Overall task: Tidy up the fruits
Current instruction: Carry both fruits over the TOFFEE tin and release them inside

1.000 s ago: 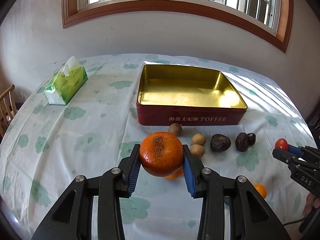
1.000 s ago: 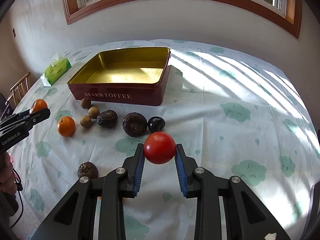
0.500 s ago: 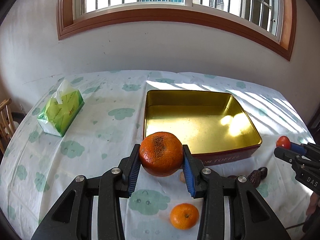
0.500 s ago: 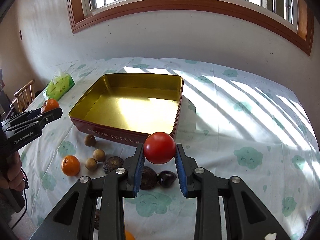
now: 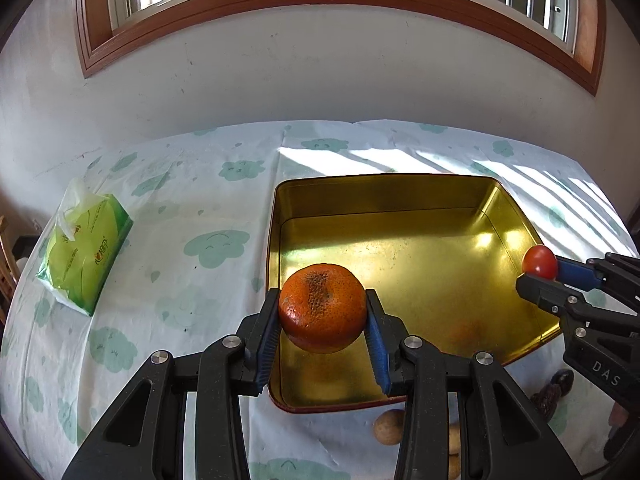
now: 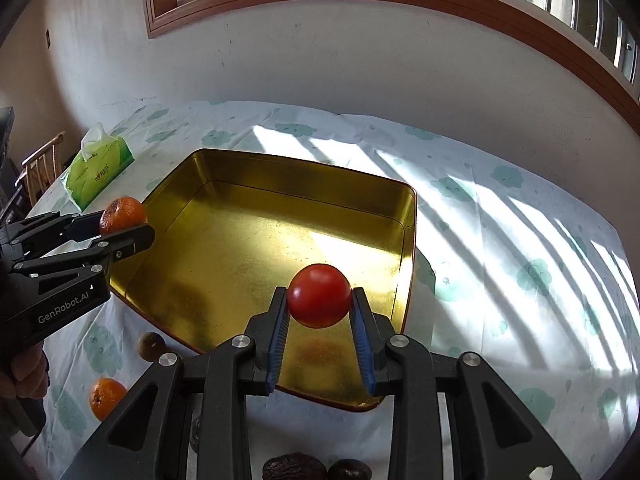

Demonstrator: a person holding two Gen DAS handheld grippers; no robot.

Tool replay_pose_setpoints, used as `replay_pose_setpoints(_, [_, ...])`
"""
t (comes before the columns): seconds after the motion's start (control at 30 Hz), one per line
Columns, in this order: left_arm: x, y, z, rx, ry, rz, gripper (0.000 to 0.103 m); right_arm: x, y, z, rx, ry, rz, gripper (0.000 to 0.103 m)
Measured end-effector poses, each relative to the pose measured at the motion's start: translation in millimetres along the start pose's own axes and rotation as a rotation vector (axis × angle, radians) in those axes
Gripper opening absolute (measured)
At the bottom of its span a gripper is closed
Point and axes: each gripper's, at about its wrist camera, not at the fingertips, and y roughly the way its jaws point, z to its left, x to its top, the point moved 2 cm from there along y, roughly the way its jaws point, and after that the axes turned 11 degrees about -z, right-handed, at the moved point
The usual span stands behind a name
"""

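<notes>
My left gripper (image 5: 322, 314) is shut on a large orange (image 5: 322, 307) with a dark scab and holds it above the near left part of the gold tin (image 5: 400, 196). My right gripper (image 6: 319, 300) is shut on a red tomato (image 6: 319, 295) and holds it above the near right part of the same tin (image 6: 304, 172), whose inside is bare. The left gripper with the orange (image 6: 122, 215) shows at the left of the right wrist view. The right gripper with the tomato (image 5: 539, 261) shows at the right of the left wrist view.
A green tissue pack (image 5: 84, 248) lies left of the tin. On the tablecloth in front of the tin lie a small orange (image 6: 106, 398), brown round fruits (image 5: 389, 426) (image 6: 151, 345) and dark wrinkled fruits (image 6: 294, 466). A wooden chair (image 6: 40, 168) stands at the far left.
Both grippers have moved forward and up with their fruit, from in front of the tin to above its near edge. The loose fruits have dropped to the bottom of both views.
</notes>
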Motion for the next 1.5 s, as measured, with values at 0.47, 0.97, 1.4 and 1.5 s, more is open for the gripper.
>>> replay_pose_setpoints(0.47, [20, 57, -2, 0.022, -0.016, 0.087, 0.041, 25, 61, -6, -0.011, -0.023, 0.103, 0.028])
replay_pose_setpoints(0.97, [24, 83, -8, 0.006, -0.011, 0.109, 0.041, 27, 88, -2, -0.025, -0.07, 0.151, 0.029])
replay_pose_setpoints(1.4, [24, 83, -9, -0.006, -0.025, 0.126, 0.042, 32, 74, -7, 0.001, -0.027, 0.097, 0.038])
replay_pose_setpoints(1.5, [25, 78, -9, -0.015, -0.037, 0.113, 0.048, 35, 66, -7, 0.001, -0.021, 0.08, 0.041])
